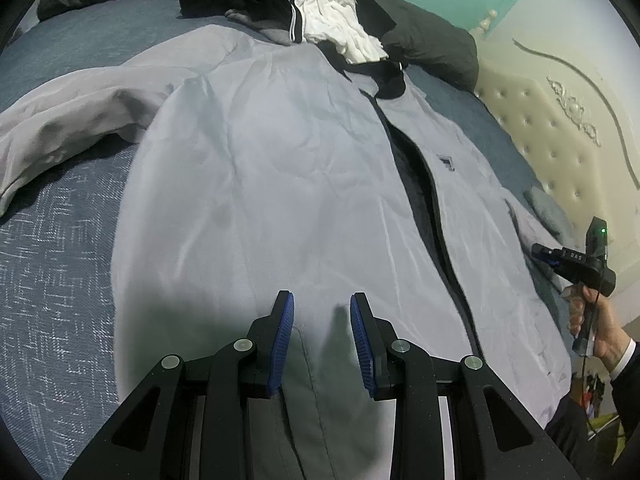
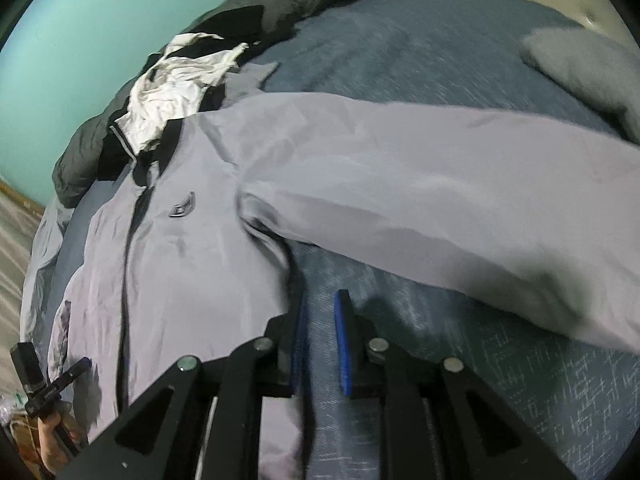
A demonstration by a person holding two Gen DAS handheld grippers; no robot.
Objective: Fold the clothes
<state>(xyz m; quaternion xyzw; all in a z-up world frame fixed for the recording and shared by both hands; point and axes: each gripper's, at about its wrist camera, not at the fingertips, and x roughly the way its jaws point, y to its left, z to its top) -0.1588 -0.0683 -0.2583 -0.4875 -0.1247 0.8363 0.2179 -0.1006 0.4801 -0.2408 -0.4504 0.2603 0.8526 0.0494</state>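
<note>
A light grey zip jacket (image 1: 260,168) lies face up on the bed, zipper partly undone, a small dark badge (image 1: 445,162) on its chest. My left gripper (image 1: 322,320) hovers open over the hem area, nothing between its blue pads. The jacket's left sleeve (image 1: 60,128) is bunched out to the side. In the right wrist view the jacket (image 2: 192,248) fills the left, and its other sleeve (image 2: 420,184) stretches out to the right. My right gripper (image 2: 322,308) is open over bare sheet, right beside the jacket's side edge and below that sleeve. A hand (image 1: 596,332) holds it.
The blue-grey patterned bed sheet (image 1: 52,260) surrounds the jacket. A pile of black and white clothes (image 1: 340,20) lies at the collar end, with a dark grey duvet (image 1: 432,40) behind. A cream tufted headboard (image 1: 552,128) and a grey pillow (image 2: 588,60) border one side.
</note>
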